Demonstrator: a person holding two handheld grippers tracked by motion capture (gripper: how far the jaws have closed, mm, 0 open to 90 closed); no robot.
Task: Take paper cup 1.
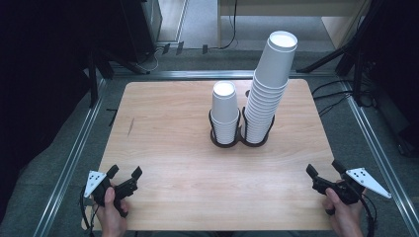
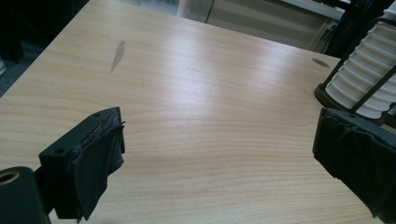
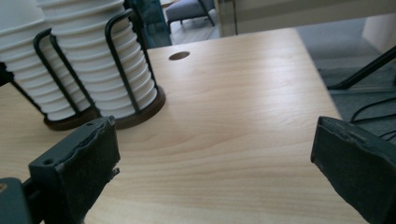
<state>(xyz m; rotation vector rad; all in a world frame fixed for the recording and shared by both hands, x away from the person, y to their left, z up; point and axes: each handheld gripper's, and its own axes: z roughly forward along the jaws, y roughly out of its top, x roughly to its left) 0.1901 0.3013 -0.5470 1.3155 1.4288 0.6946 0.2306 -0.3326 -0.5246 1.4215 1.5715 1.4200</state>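
Two stacks of white paper cups stand in a black wire holder [image 1: 241, 139] at the table's middle back. The short stack [image 1: 225, 112] is on the left, the tall stack [image 1: 269, 86] on the right and leaning a little. My left gripper [image 1: 124, 173] is open near the front left corner, nothing between its jaws. My right gripper [image 1: 325, 169] is open near the front right corner, also empty. In the right gripper view the tall stack [image 3: 109, 60] and short stack [image 3: 32, 70] rise at upper left. The left gripper view catches cups [image 2: 362, 79] at its right edge.
The wooden table [image 1: 173, 148] has a grey scuff [image 1: 130, 126] at left and a cable hole [image 3: 179, 55] behind the cups. Metal rails [image 1: 74, 153] frame the table. Cables [image 1: 336, 98] and black stands lie on the floor to the right.
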